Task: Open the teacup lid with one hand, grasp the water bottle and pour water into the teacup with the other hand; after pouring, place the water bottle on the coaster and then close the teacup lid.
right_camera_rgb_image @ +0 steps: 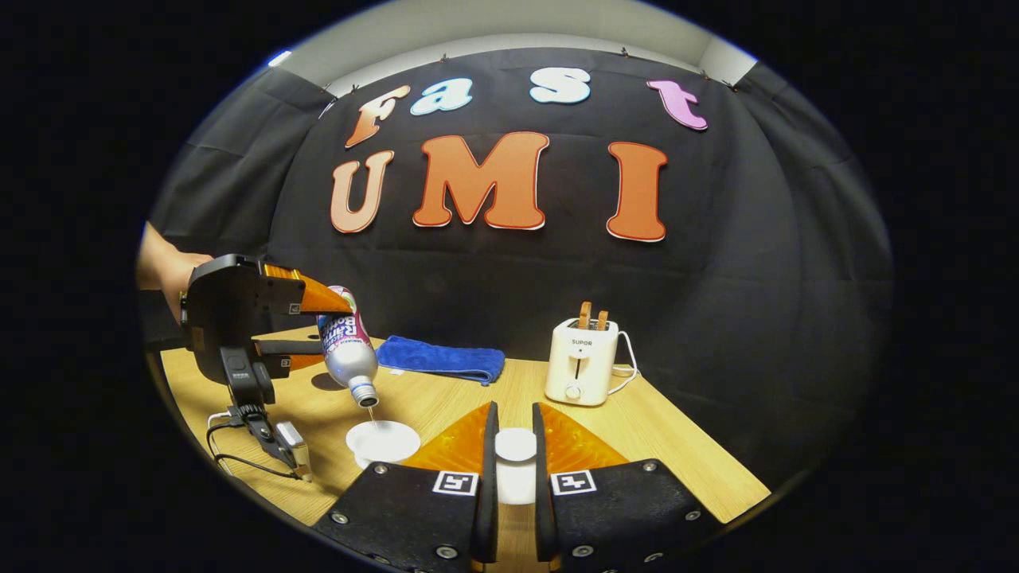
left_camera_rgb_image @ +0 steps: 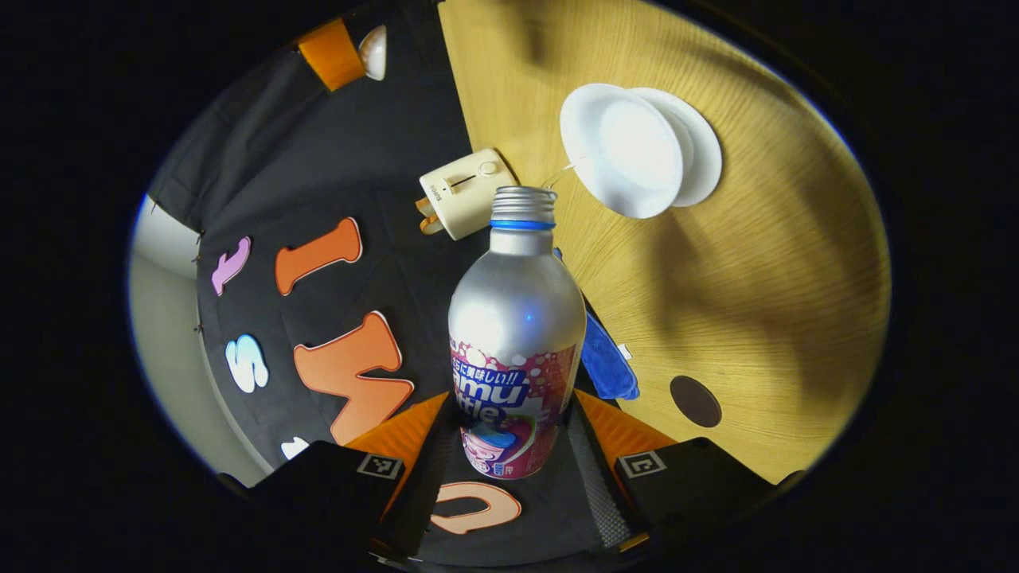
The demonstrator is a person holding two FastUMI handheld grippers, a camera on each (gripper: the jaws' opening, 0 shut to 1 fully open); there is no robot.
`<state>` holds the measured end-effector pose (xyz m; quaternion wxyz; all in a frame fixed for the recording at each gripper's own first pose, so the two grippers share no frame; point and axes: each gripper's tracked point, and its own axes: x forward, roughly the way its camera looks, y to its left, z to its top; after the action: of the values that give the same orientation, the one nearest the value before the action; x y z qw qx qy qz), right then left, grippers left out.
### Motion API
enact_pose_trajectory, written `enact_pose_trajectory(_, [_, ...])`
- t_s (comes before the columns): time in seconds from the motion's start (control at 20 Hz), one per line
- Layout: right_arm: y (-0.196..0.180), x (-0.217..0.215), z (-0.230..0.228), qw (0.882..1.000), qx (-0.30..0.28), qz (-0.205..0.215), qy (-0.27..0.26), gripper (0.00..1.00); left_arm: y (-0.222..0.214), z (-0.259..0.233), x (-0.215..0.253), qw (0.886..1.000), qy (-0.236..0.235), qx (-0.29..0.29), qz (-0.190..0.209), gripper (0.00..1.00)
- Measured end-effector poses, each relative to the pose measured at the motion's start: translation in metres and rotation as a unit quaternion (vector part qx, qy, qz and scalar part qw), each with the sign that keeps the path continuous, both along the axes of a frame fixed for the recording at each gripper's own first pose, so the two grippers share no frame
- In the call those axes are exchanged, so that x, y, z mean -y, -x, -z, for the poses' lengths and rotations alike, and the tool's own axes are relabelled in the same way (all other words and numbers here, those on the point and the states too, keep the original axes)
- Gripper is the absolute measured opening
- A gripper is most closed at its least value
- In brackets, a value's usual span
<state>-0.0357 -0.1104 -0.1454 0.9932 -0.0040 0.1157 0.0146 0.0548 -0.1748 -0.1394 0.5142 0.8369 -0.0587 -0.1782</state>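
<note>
Left gripper: clamped on the water bottle, both fingers pressing on its labelled lower body; in the right gripper view this gripper hangs above the tabletop's left part, a hand behind it.
Water bottle: tipped neck-down in the right gripper view, open mouth just above the teacup, and a thin stream looks to be falling, though it is too fine to be sure.
Right gripper: closed on the teacup lid, a white piece pinched between its two fingers, lifted clear near the tabletop's front edge.
Teacup: uncovered, standing on a white saucer toward the front left of the wooden tabletop; seen from above in the left gripper view, well out from the edges.
Coaster: dark round disc lying bare on the wood, apart from the cup, waiting for the bottle.
Bystanders: blue cloth along the back edge, toaster at back right, neither in play.
Done so far: lid off, bottle grasped, pour under way.
Left to do: level the bottle, stand it on the coaster, let go, then bring the lid over and seat it on the cup.
Progress call: roughly halfway, with the careful placing steps all ahead.
</note>
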Motion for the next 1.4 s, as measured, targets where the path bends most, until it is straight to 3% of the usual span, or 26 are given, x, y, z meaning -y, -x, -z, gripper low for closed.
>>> enact_pose_trajectory(0.2, [-0.005, -0.006, -0.003, 1.0, 0.003, -0.002, -0.011, 0.19, -0.001, -0.007, -0.005, 0.998, 0.054, -0.002, -0.01, 0.83])
enact_pose_trajectory(0.4, [-0.01, -0.02, -0.01, 1.0, 0.013, -0.011, -0.022, 0.19, -0.002, -0.022, -0.015, 0.99, 0.137, -0.002, -0.032, 0.81])
enact_pose_trajectory(0.55, [-0.016, -0.032, -0.014, 0.999, 0.019, -0.016, -0.029, 0.19, -0.003, -0.037, -0.019, 0.976, 0.216, 0.004, -0.036, 0.83])
enact_pose_trajectory(0.65, [-0.021, -0.04, -0.018, 0.999, 0.024, -0.022, -0.037, 0.19, -0.008, -0.041, -0.028, 0.955, 0.292, 0.0, -0.052, 0.82])
enact_pose_trajectory(0.8, [-0.026, -0.055, -0.021, 0.998, 0.026, -0.034, -0.041, 0.19, -0.018, -0.061, -0.04, 0.92, 0.385, 0.014, -0.069, 0.82])
enact_pose_trajectory(0.95, [-0.029, -0.075, -0.02, 0.997, 0.026, -0.051, -0.045, 0.19, -0.024, -0.079, -0.053, 0.873, 0.48, 0.022, -0.081, 0.8])
enact_pose_trajectory(1.05, [-0.034, -0.09, -0.02, 0.996, 0.026, -0.063, -0.051, 0.19, -0.027, -0.09, -0.065, 0.833, 0.546, 0.023, -0.087, 0.82])
enact_pose_trajectory(1.2, [-0.042, -0.107, -0.008, 0.996, 0.023, -0.068, -0.054, 0.19, -0.038, -0.095, -0.082, 0.762, 0.641, 0.011, -0.097, 0.82])
enact_pose_trajectory(1.4, [-0.044, -0.129, 0.023, 0.995, -0.006, -0.08, -0.051, 0.19, -0.058, -0.089, -0.096, 0.687, 0.715, -0.015, -0.128, 0.8])
